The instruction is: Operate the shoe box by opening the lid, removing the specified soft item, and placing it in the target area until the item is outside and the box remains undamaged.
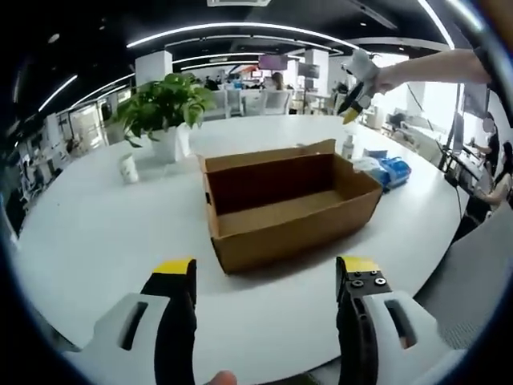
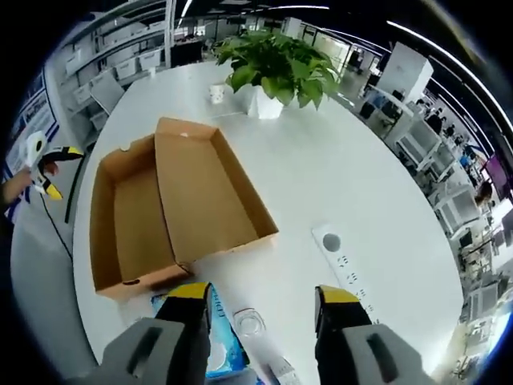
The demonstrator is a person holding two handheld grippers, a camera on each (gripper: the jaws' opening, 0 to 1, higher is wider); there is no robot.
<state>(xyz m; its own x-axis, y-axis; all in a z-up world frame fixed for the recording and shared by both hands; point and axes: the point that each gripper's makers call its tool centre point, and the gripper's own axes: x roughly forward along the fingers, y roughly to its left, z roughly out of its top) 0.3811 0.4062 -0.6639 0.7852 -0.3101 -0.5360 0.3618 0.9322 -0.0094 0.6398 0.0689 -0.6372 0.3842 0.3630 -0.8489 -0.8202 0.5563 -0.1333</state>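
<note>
- An open cardboard shoe box (image 1: 292,204) sits near the middle of a round white worktop (image 1: 96,233), its lid (image 2: 210,192) folded back flat beside the tray; in both views the inside of the box shows bare brown card.
- The left gripper (image 1: 264,269) hangs low at the near edge of the worktop, its yellow-tipped jaws spread wide with nothing between them, pointing at the long side of the box.
- The right gripper (image 2: 263,298) is held high above the worktop, jaws likewise spread and empty, looking down over the box's end; in the left gripper view it appears raised at the end of a person's outstretched arm (image 1: 437,68).
- Just beside the box's end, under the right gripper, lies a blue-and-white soft pack (image 2: 216,345); it may be the soft item, though the fisheye edge blurs it too much to be sure.
- A small clear bottle (image 1: 348,147) stands near that pack, touching nothing that can be made out.
- A white power strip (image 2: 346,265) lies on the worktop well apart from the box.
- A potted green plant (image 1: 164,112) in a white pot and a small paper cup (image 1: 128,168) stand beyond the box.
</note>
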